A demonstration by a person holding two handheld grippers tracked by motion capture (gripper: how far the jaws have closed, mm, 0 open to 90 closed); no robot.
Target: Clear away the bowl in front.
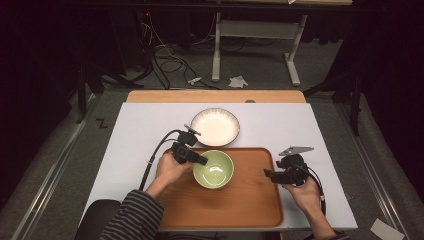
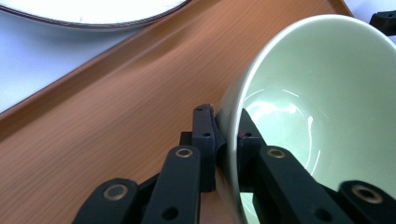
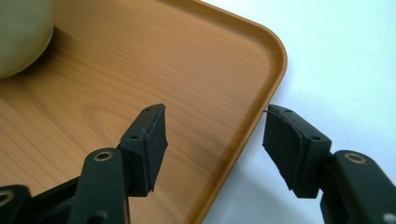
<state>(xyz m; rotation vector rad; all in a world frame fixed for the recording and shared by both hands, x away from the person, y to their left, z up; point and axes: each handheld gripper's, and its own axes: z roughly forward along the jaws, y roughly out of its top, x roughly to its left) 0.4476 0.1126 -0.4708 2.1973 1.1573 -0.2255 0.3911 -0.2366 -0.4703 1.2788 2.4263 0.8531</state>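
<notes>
Between my left gripper's (image 2: pixel 227 140) pads sits the green bowl's (image 1: pixel 213 169) rim, pinched thin, bowl tilted on the wooden tray (image 1: pixel 250 200). My right gripper (image 3: pixel 215 147) gapes wide at the tray's edge. That glazed rim could slip and the bowl drop.

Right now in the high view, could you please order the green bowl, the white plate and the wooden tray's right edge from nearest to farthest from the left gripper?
1. green bowl: rim clamped in the left gripper.
2. white plate: just beyond, on the table.
3. wooden tray's right edge: far side, by the right gripper.
</notes>
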